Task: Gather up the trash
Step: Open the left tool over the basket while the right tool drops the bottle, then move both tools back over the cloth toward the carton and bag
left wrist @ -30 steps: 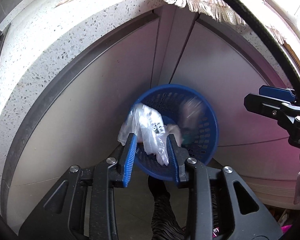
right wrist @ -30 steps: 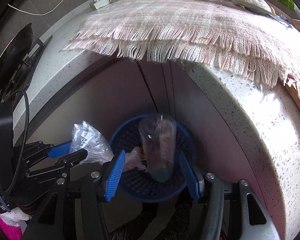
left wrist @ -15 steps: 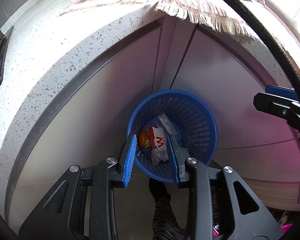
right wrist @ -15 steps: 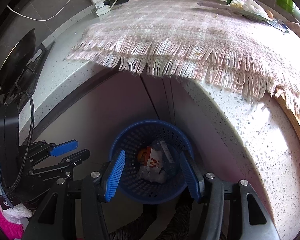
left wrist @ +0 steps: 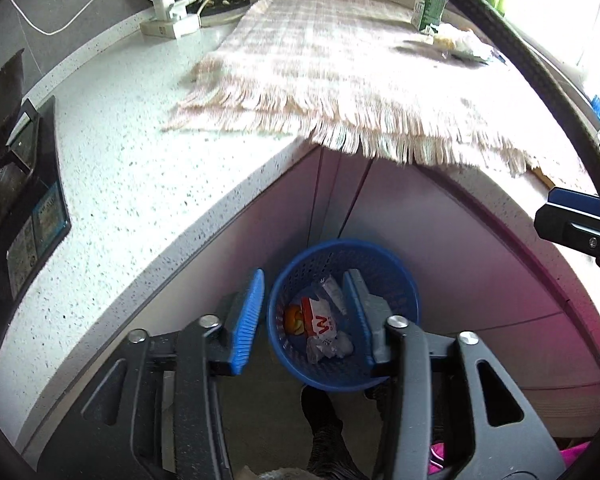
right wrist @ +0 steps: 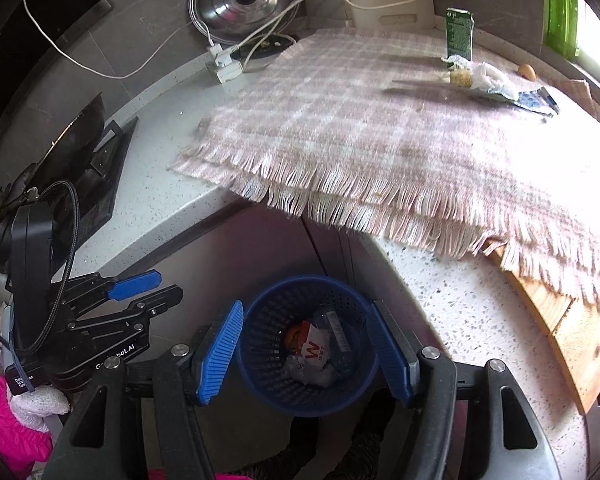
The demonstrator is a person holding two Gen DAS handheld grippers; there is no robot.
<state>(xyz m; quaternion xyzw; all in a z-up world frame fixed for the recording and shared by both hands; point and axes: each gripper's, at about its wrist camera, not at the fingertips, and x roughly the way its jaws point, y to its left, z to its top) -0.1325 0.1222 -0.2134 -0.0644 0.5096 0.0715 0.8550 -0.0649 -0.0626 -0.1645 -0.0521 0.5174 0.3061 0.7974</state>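
Note:
A blue mesh waste basket point(left wrist: 396, 280) stands on the floor below the counter; it also shows in the right wrist view point(right wrist: 268, 320). It holds a red-and-white wrapper point(left wrist: 319, 323), a clear bottle point(right wrist: 338, 336), crumpled plastic and something orange. My left gripper point(left wrist: 306, 312) is open and empty above it. My right gripper point(right wrist: 308, 344) is open and empty above it too. More trash lies on the checked cloth point(right wrist: 380, 120): a crumpled white wrapper point(right wrist: 490, 78), a flat blue packet point(right wrist: 534, 100) and a green carton point(right wrist: 460, 34).
A speckled white counter point(left wrist: 132, 184) curves over grey cabinet doors point(left wrist: 440, 240). A power strip point(right wrist: 224, 64) with cables and a steel lid point(right wrist: 240, 0) sit at the back. A black stove point(left wrist: 24, 184) is at the left. A wooden board point(right wrist: 572, 336) is at the right.
The plastic bag left my left gripper and the bottle left my right gripper; both now lie in the basket. Both grippers have risen and tilted up, so the countertop shows.

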